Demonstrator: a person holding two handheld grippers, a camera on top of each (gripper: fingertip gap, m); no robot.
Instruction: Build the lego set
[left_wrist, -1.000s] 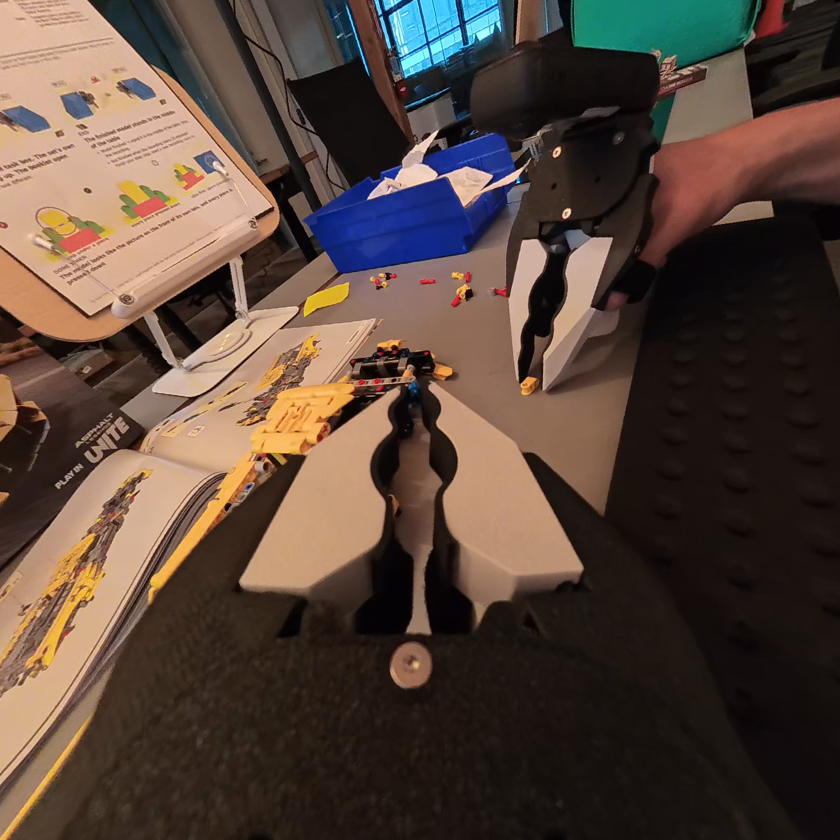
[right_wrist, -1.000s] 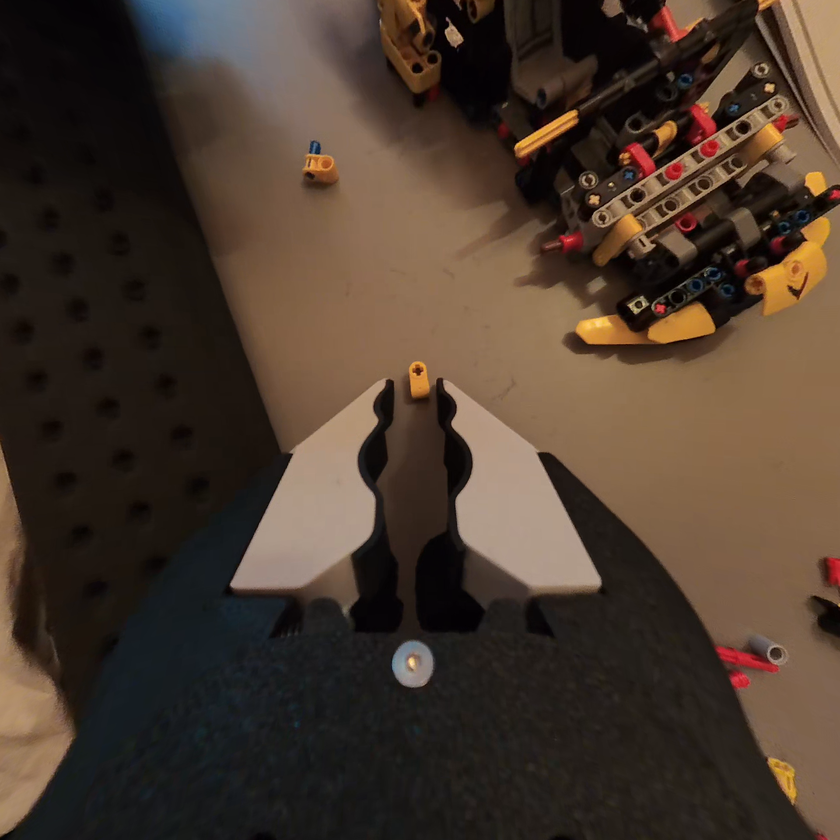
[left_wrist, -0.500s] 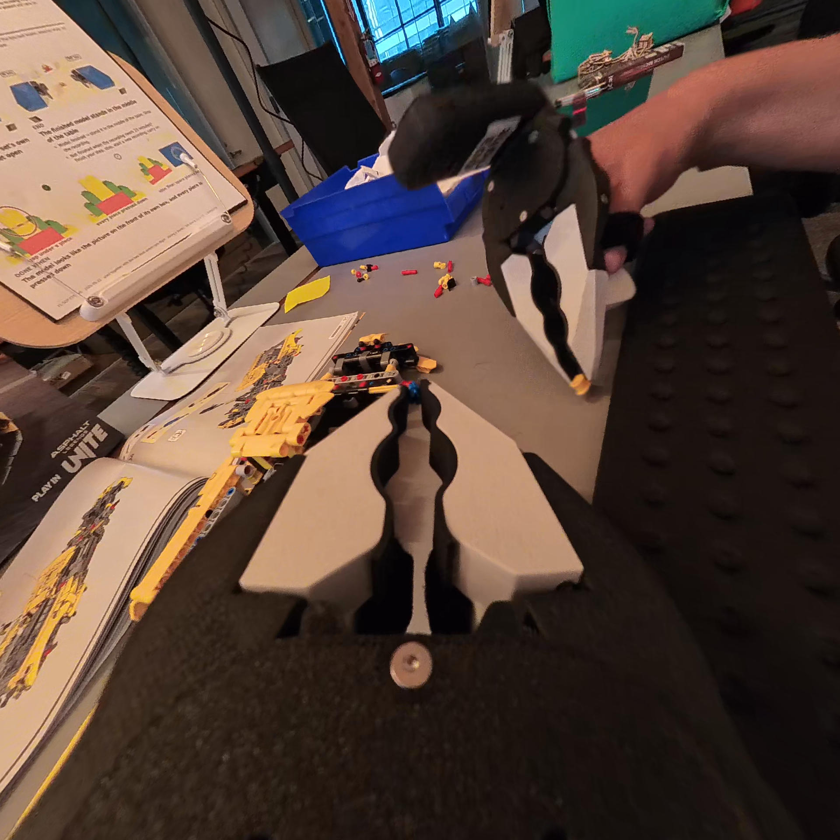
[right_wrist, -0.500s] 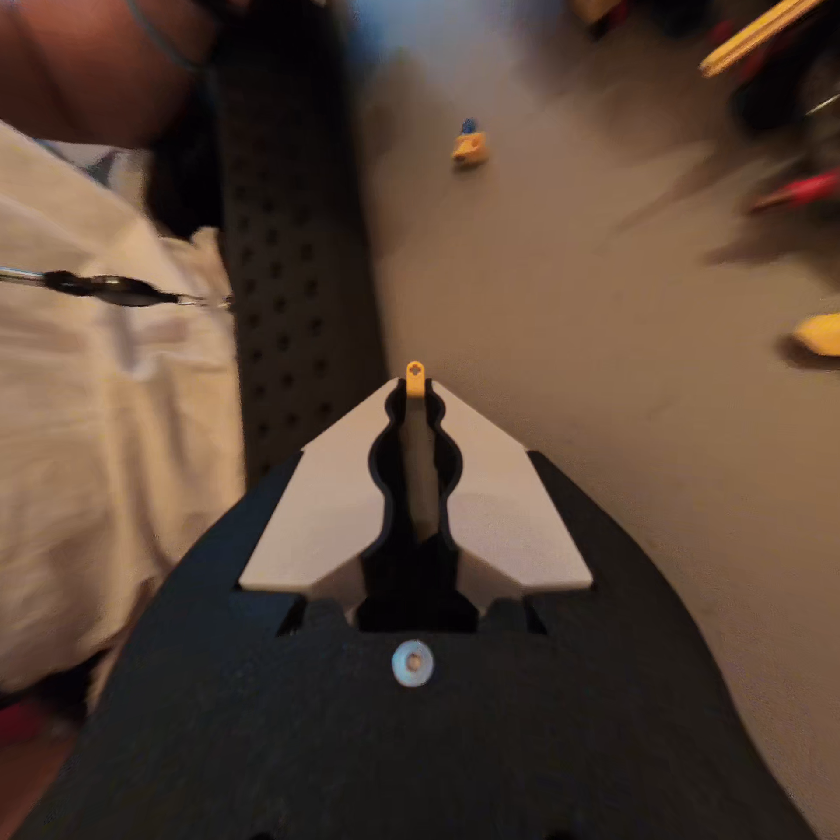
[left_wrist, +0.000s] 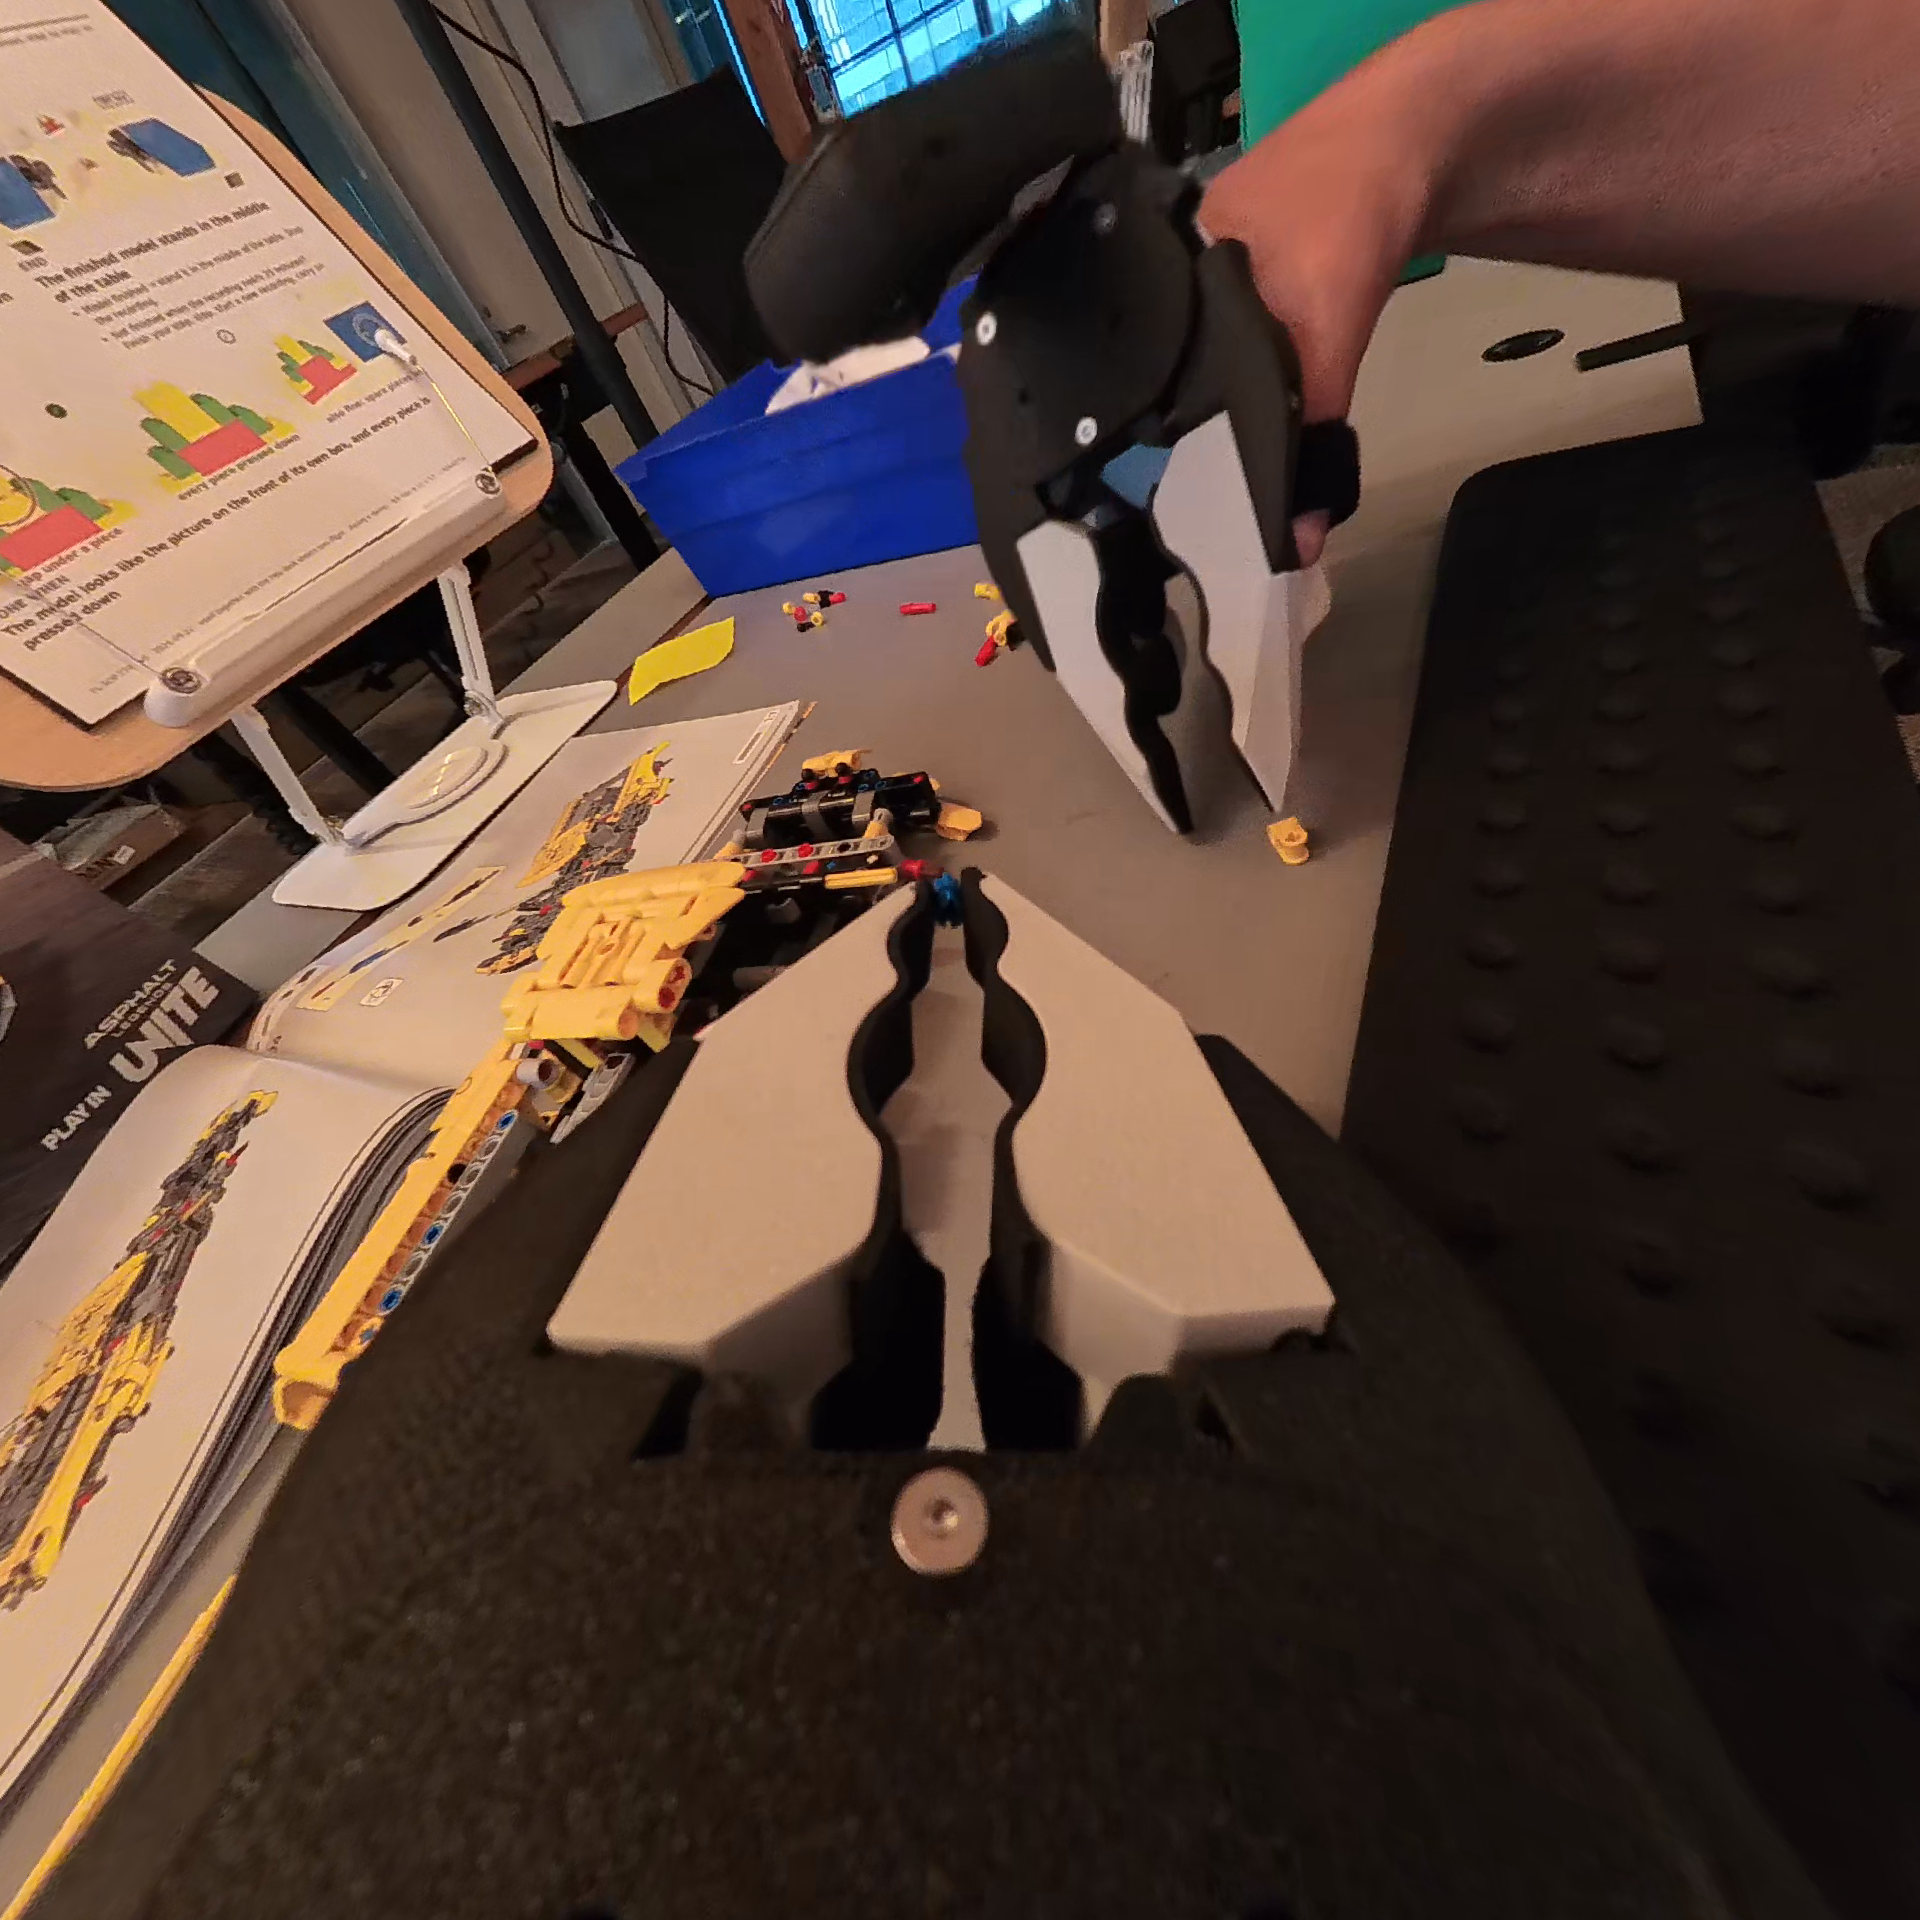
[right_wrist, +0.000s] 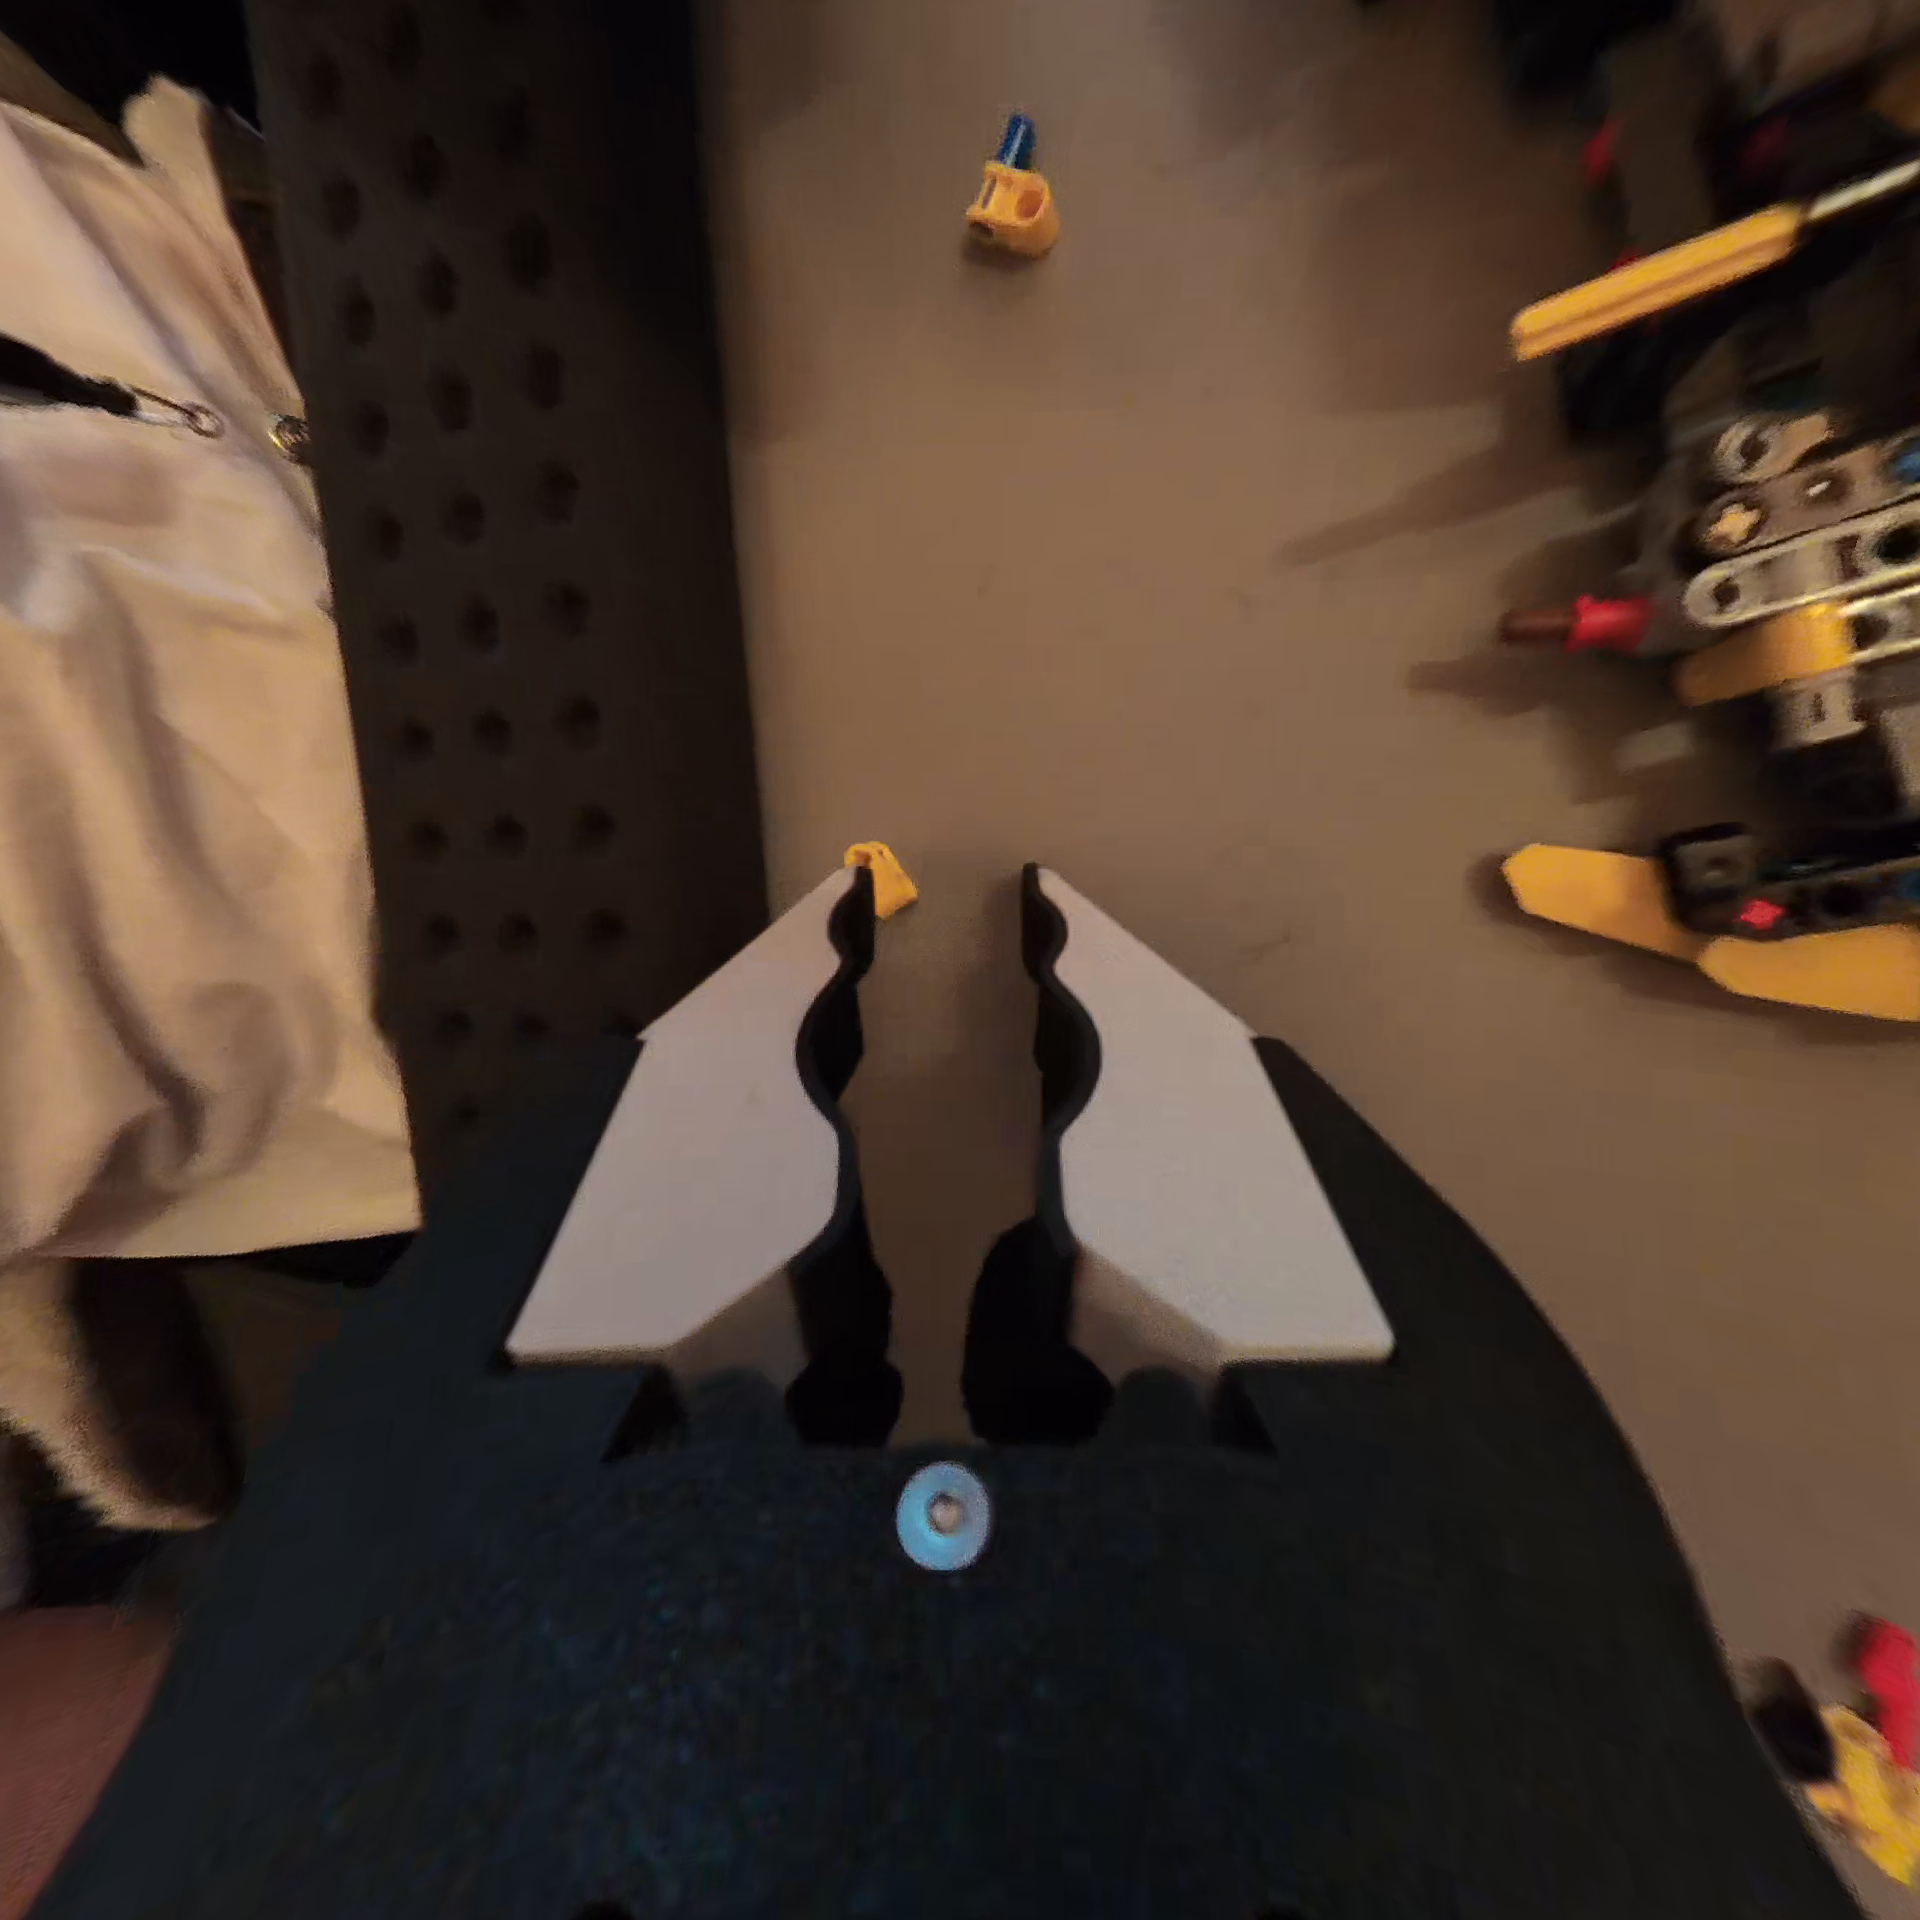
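Right gripper jaws spread open, the small yellow plastic lego connector lying against its left fingertip; left gripper pinching a tiny blue peg.

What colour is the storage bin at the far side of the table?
Blue. The bin shows best in the left wrist view, partly behind the right gripper.

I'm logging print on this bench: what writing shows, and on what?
I don't transcribe writing; its carriers:
Instruction sheet on the stand, upper left: printed lines.
Dark box, left edge: white lettering.
Open booklet: marks too small to read.
Right wrist view: none.
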